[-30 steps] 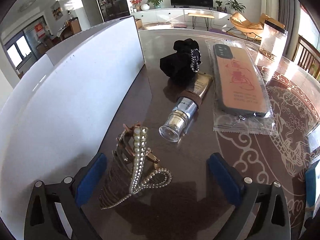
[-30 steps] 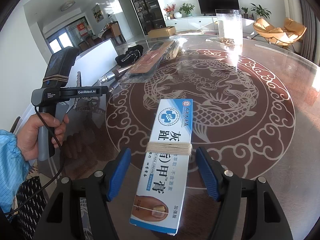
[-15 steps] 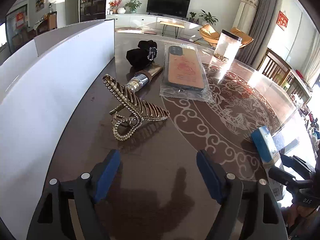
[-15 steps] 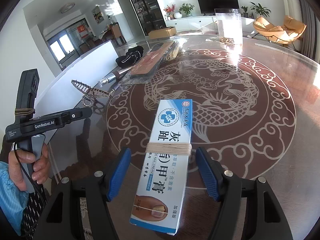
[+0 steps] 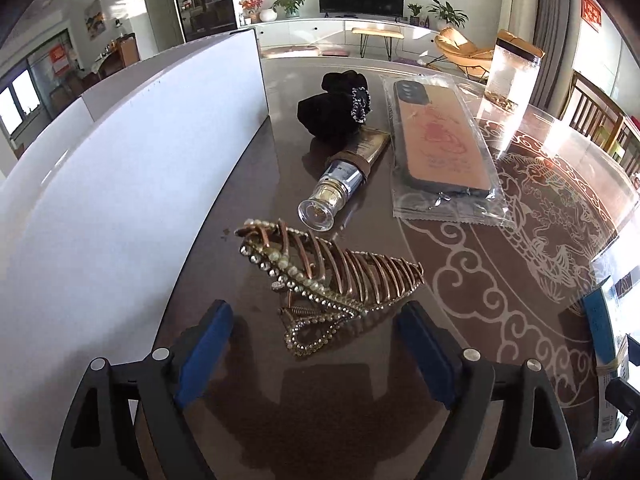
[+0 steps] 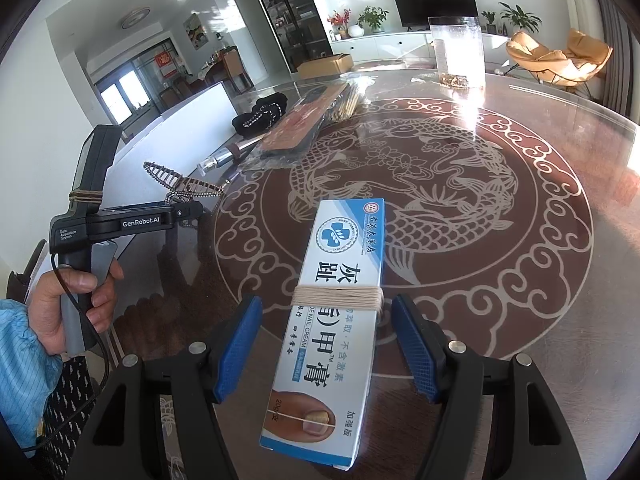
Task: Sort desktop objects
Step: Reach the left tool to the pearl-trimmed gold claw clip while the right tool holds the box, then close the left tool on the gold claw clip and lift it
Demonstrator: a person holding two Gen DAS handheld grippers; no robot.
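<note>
A gold pearl-studded hair claw lies on the dark glass table, just ahead of my open left gripper; its near end sits between the blue pads. Behind it lie a cosmetic tube, a black scrunchie and a bagged phone case. My open right gripper straddles a blue-white nail cream box tied with string, not touching it. The right wrist view also shows the hair claw and the left gripper's body near it.
A white board stands along the table's left side. A clear tall container stands at the back right, also in the right wrist view. The table carries a fish pattern. Chairs stand beyond the far edge.
My left gripper drew back from the hair claw, then came forward again to it; the claw now lies on its side, teeth pointing right. The right gripper and the box have not moved.
</note>
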